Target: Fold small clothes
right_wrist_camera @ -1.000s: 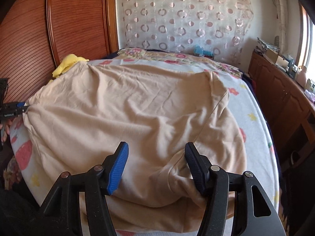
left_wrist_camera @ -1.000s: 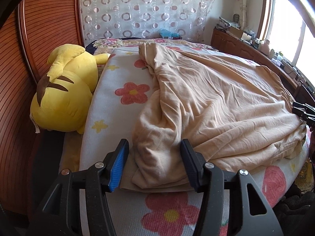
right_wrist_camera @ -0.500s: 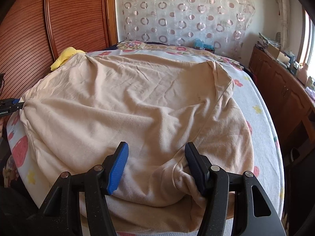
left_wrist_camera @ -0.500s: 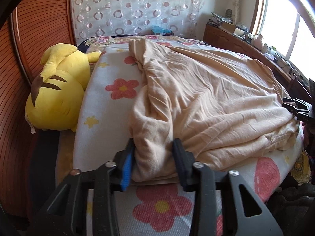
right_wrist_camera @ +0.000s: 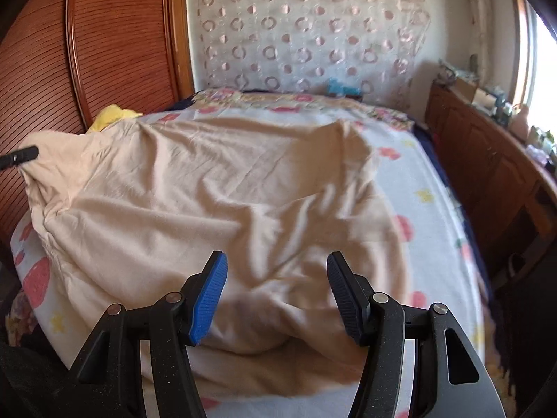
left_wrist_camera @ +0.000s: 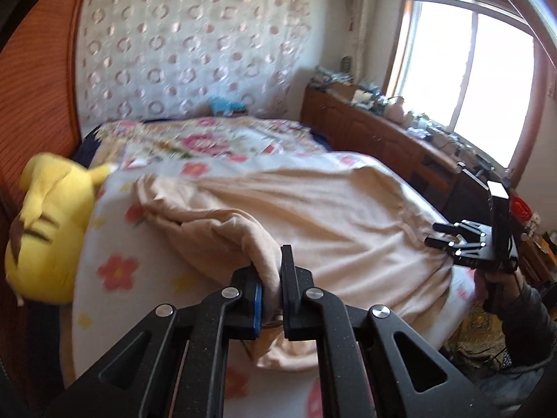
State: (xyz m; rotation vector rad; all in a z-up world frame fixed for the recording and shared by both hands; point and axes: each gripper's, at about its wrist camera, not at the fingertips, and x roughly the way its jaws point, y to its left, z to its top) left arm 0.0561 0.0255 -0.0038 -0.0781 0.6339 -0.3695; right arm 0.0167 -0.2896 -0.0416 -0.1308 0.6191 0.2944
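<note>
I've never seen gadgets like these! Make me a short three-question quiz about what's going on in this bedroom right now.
1. True or false: the left gripper is shut on a bunch of the beige garment.
2. Multiple choice: the right gripper is (A) clamped on the garment, (B) open with cloth lying between its fingers, (C) holding the toy.
3. Fill in: the yellow plush toy lies at the bed's edge beside the wooden ____.

Key: 1 true; 2 B; 3 headboard.
</note>
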